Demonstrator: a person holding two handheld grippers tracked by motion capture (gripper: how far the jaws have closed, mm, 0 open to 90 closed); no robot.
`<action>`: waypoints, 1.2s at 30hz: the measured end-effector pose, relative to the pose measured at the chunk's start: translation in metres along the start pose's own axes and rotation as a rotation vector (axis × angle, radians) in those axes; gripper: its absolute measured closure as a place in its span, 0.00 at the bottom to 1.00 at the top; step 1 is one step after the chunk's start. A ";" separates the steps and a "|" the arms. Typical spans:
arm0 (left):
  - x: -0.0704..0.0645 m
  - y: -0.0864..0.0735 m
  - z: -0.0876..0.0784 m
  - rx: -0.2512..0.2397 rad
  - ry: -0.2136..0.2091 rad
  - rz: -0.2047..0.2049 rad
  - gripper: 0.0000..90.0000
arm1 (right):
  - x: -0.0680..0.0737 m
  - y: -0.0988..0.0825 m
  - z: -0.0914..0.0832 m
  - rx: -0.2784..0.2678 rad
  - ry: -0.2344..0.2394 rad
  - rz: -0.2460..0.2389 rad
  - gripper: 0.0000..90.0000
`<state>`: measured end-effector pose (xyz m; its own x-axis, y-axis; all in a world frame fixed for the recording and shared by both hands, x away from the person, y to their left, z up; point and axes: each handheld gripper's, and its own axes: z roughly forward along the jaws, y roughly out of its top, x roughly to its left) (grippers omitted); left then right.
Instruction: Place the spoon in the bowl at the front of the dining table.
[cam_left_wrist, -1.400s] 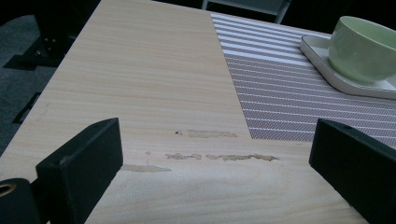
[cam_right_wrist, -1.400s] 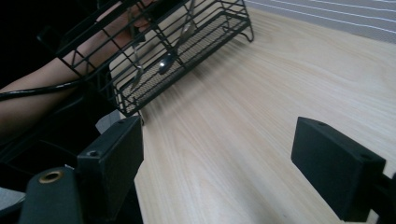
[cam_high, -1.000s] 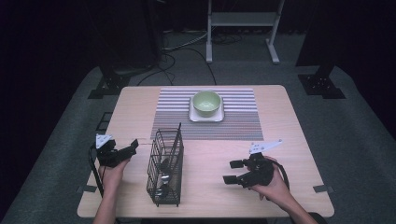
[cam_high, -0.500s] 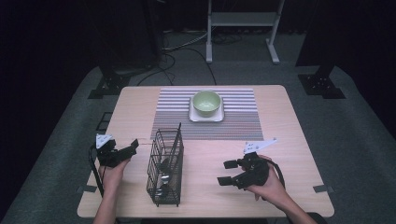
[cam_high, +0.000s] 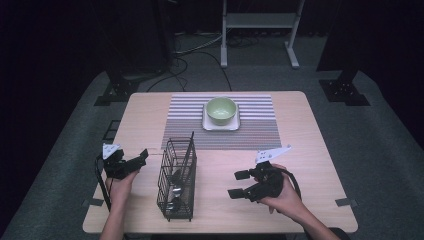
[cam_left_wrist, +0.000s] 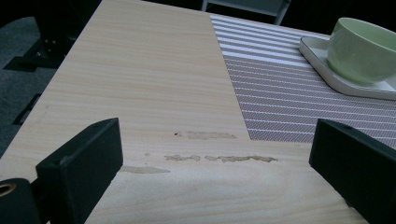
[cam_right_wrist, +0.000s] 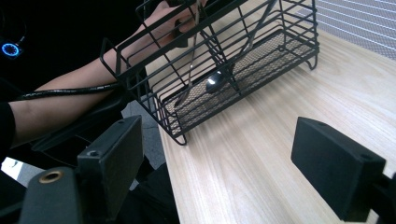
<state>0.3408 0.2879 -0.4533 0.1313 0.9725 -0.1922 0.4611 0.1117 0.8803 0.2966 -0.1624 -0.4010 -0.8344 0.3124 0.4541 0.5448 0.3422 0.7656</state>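
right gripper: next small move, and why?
Probably ease the right gripper further toward the wire basket. Its jaws stand open with nothing between them and point at the basket, which holds cutlery, a spoon among it. The left gripper, also open, sits beside the basket facing the bowl.

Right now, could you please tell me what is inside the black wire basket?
The wire basket holds metal cutlery: a spoon bowl shows, with thin handles leaning up. The wires hide the exact count.

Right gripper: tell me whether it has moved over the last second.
Yes. The right gripper has shifted left, closer to the wire basket, jaws open.
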 end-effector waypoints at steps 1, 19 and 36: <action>0.000 0.000 0.000 0.001 0.000 -0.001 0.02 | 0.001 0.002 0.002 0.003 0.005 -0.001 0.18; 0.000 0.000 0.000 0.002 0.001 0.003 0.02 | 0.013 0.025 0.015 0.023 0.068 -0.016 0.18; 0.002 0.000 0.000 -0.002 0.005 0.002 0.02 | 0.023 0.056 0.028 0.069 0.093 -0.034 0.18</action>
<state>0.3408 0.2895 -0.4535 0.1279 0.9738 -0.1881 0.4595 0.1099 0.8814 0.3098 -0.1115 -0.3604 -0.8549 0.2175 0.4711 0.5179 0.4123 0.7495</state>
